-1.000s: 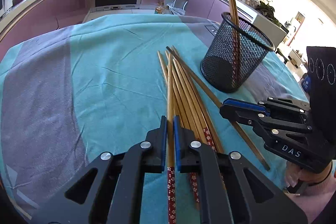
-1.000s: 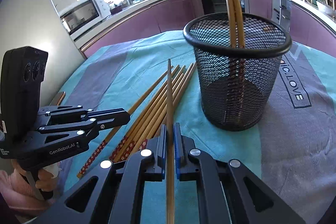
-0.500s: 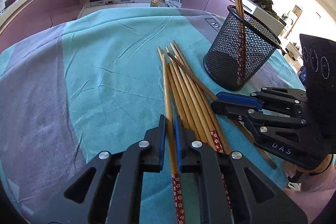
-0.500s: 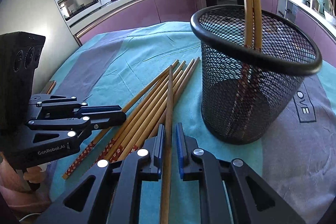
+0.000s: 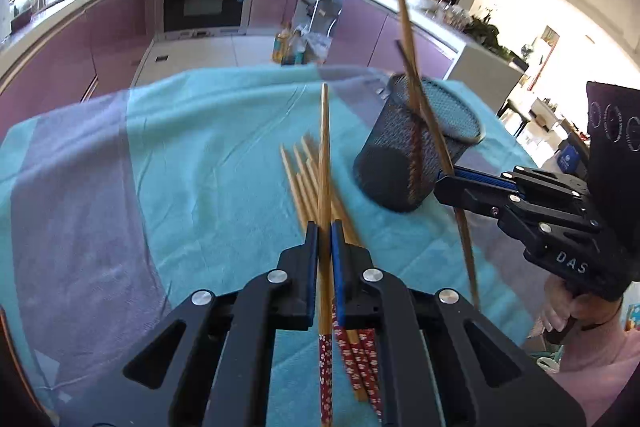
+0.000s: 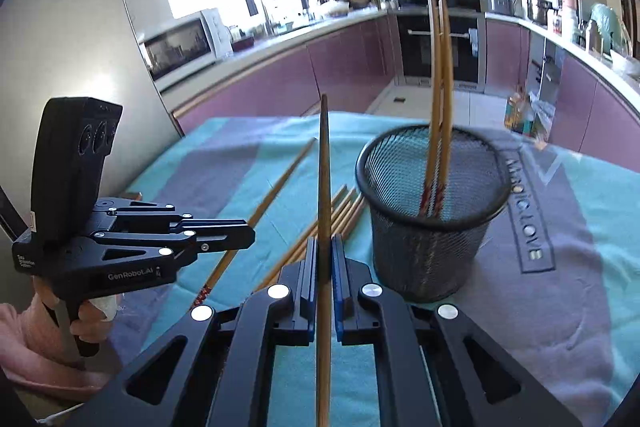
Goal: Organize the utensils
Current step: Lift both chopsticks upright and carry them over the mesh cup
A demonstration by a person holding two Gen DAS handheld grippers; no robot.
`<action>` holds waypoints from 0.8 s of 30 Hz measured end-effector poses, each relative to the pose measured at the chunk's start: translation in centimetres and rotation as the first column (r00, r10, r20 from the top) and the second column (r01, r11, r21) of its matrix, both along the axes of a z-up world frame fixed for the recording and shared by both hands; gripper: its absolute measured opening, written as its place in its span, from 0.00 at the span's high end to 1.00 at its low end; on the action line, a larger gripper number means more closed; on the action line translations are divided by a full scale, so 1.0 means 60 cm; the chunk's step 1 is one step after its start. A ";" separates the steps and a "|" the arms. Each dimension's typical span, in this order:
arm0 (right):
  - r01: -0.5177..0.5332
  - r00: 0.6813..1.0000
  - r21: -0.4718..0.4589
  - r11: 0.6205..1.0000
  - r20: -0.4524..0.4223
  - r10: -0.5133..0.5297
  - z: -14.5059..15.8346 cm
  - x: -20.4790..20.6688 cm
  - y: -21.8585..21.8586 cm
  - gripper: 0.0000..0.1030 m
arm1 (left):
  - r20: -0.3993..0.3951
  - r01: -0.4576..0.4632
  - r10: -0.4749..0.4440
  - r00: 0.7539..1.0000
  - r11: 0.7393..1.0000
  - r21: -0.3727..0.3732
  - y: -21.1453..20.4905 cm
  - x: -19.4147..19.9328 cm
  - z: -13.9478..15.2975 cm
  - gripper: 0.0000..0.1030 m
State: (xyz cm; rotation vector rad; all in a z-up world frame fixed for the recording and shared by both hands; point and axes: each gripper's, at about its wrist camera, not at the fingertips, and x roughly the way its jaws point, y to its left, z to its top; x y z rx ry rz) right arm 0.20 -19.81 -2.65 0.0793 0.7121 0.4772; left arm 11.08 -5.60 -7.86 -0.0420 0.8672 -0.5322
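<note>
On the desk in the left wrist view, a teal and grey cloth (image 5: 192, 163) lies under a loose bundle of wooden chopsticks (image 5: 304, 179) with red flowered ends. The left gripper (image 5: 325, 239) has its jaws pinching one chopstick (image 5: 325, 147), whose thin tip points up and away, clear of the bundle. To the right stands a black mesh cup (image 5: 400, 163), upright on the cloth, with chopsticks in it leaning toward the right rim; blur hides how many. The right gripper (image 5: 452, 183) reaches in from the right, just in front of the cup, jaws clamped on a slanted chopstick (image 5: 466, 247).

In the right wrist view, the right gripper (image 6: 325, 251) grips its chopstick (image 6: 324, 167) between closed jaws, the tip raised above the cloth (image 6: 580, 267). The mesh cup (image 6: 432, 247) stands just right of it and holds two chopsticks (image 6: 440, 87), red ends down, thin tips up. The left gripper (image 6: 240, 235), in a hand (image 6: 92, 311), holds its own chopstick (image 6: 276, 187) to the left, and the remaining chopsticks (image 6: 344, 211) lie between it and the cup.
</note>
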 end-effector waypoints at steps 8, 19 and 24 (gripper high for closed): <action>0.026 0.995 0.051 0.998 0.099 -0.031 0.061 -0.022 -0.046 0.94 | 0.109 0.032 -0.021 0.994 0.995 -0.098 0.021 -0.028 0.096 0.93; 0.035 0.975 0.069 0.997 0.217 -0.049 0.141 -0.017 -0.076 0.94 | 0.244 0.068 -0.021 0.970 0.981 -0.184 0.009 -0.043 0.202 0.93; 0.049 0.963 0.062 0.997 0.262 -0.064 0.174 -0.011 -0.087 0.94 | 0.288 0.083 -0.018 0.958 0.973 -0.215 -0.014 -0.036 0.244 0.93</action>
